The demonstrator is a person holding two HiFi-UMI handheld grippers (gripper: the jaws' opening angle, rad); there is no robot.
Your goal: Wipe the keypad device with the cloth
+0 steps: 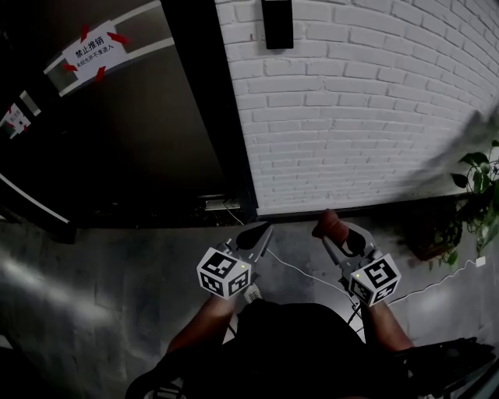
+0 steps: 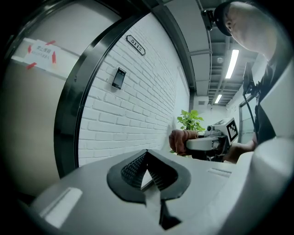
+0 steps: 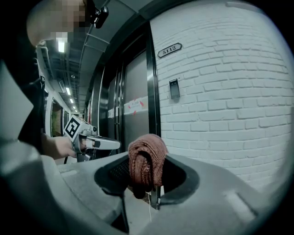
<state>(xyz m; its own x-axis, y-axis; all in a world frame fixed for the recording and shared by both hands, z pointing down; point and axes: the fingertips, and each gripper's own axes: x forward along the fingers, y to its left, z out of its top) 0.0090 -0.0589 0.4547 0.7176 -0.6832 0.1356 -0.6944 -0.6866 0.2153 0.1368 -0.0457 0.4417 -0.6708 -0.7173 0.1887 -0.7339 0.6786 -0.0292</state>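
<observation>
Here, a white brick wall (image 1: 351,117) is seen carrying a slim, dark, rectangular keypad device (image 1: 277,23), mounted high and far off. The left tool (image 2: 147,153) is closed on nothing. A bunched rust-brown cloth (image 3: 147,158) is clamped in the right tool (image 3: 148,176).

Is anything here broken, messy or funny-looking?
Nothing looks wrong. The keypad hangs straight on the brick wall. The right gripper holds the brown cloth, all bunched up. The left gripper is shut and empty.
</observation>
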